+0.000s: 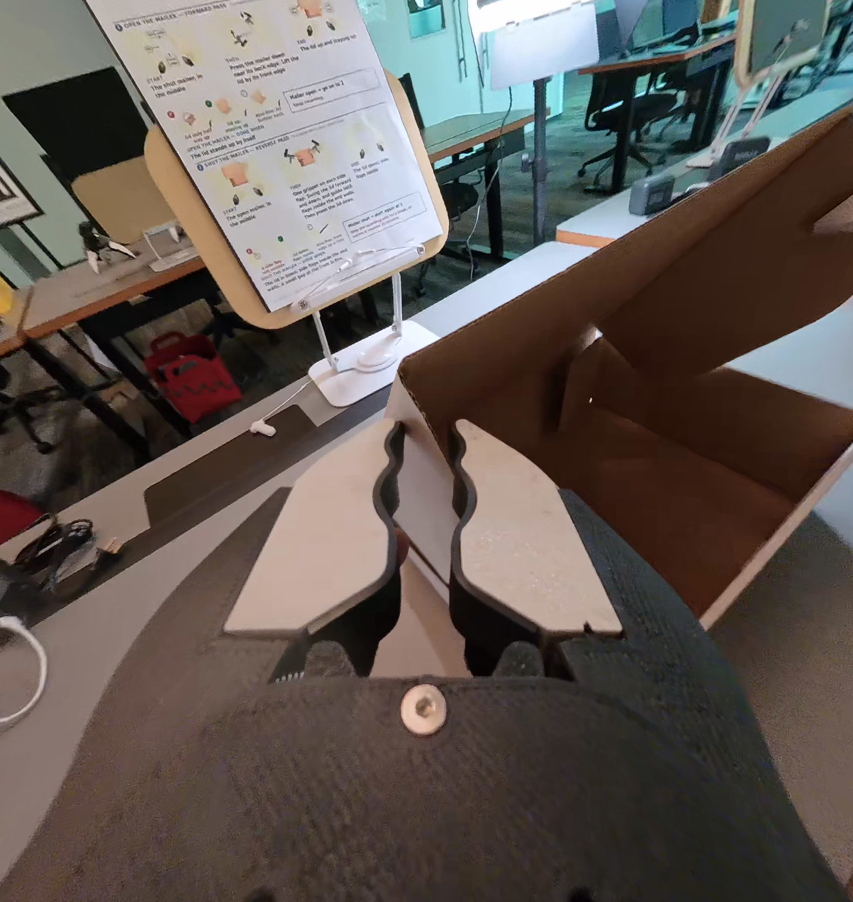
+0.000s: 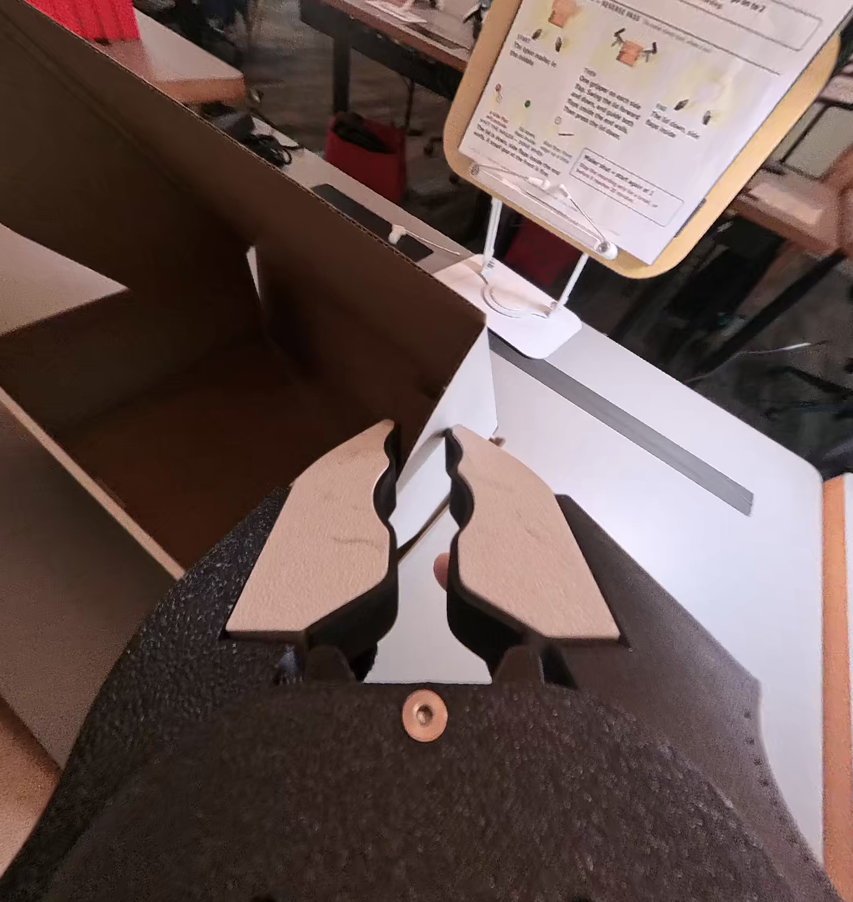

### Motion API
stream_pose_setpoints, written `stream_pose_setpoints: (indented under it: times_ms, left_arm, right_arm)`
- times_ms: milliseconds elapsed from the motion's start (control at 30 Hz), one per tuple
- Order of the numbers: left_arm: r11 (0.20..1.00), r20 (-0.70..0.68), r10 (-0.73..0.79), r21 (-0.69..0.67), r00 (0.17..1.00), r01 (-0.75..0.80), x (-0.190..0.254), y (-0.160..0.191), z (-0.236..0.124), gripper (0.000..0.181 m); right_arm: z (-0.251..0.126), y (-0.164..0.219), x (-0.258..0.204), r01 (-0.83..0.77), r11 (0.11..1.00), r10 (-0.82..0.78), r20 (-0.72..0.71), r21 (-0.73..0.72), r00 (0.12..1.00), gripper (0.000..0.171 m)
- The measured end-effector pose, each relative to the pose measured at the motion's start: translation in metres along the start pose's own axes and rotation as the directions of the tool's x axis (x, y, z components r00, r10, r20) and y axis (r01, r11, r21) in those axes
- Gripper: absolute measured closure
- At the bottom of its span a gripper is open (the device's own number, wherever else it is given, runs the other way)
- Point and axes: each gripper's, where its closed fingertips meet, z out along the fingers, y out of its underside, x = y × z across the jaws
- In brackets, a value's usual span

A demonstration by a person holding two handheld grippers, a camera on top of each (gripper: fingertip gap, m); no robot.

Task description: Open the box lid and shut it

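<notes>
My left claw (image 1: 427, 432) sits at the box's (image 1: 659, 488) left side flap (image 1: 422, 468), one finger outside, one inside. There's a clear gap between the fingers w/ the flap edge running through it; I can't tell if the pads actually pinch it. My right claw (image 2: 420, 432) mirrors that on the opposite flap (image 2: 463, 405): fingers narrowly apart, the white outer face of the flap between them, contact unclear. The box sits on the grey worktop (image 2: 634, 488), brown inside showing, interior looks empty. The lid (image 1: 683, 273) is up and tilted fwd over the opening, ahead-right of the left claw. An instruction sheet on a stand (image 1: 288, 161) is beyond both claws.
</notes>
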Motion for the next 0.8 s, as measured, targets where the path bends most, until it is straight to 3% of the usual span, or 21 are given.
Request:
stream_pose_setpoints:
  times_ms: [233, 333, 433, 567, 700, 800]
  left_arm:
    - [1.0, 0.024, 0.01, -0.009, 1.0, -0.01, 0.037, 0.055, -0.021, 0.165]
    - [0.998, 0.005, -0.003, -0.056, 1.0, 0.003, 0.053, 0.089, -0.019, 0.161]
    - [0.992, -0.058, 0.007, -0.122, 0.998, -0.014, 0.067, 0.119, -0.016, 0.155]
    - [0.999, -0.128, -0.01, -0.049, 0.992, 0.003, 0.062, 0.096, -0.035, 0.143]
    - [0.983, -0.065, 0.086, 0.17, 0.994, -0.074, 0.031, 0.023, -0.061, 0.146]
    - [0.974, -0.127, 0.187, 0.15, 0.974, -0.167, 0.025, -0.006, -0.049, 0.142]
  right_arm:
    - [-0.008, 0.061, -0.039, -0.03, 0.997, 0.036, -0.094, 0.07, 0.995, 0.155]
    - [-0.004, 0.09, -0.046, 0.028, 1.0, -0.027, -0.124, 0.012, 0.992, 0.156]
    - [0.001, 0.112, -0.058, 0.116, 0.992, -0.119, -0.058, -0.053, 0.991, 0.15]
    - [-0.021, 0.101, -0.066, 0.069, 0.997, -0.065, 0.122, -0.029, 0.99, 0.129]
    - [-0.051, 0.048, -0.046, 0.129, 0.983, -0.139, 0.072, 0.128, 0.988, 0.127]
    - [-0.05, 0.017, -0.038, 0.281, 0.951, -0.288, 0.035, 0.131, 0.957, 0.122]
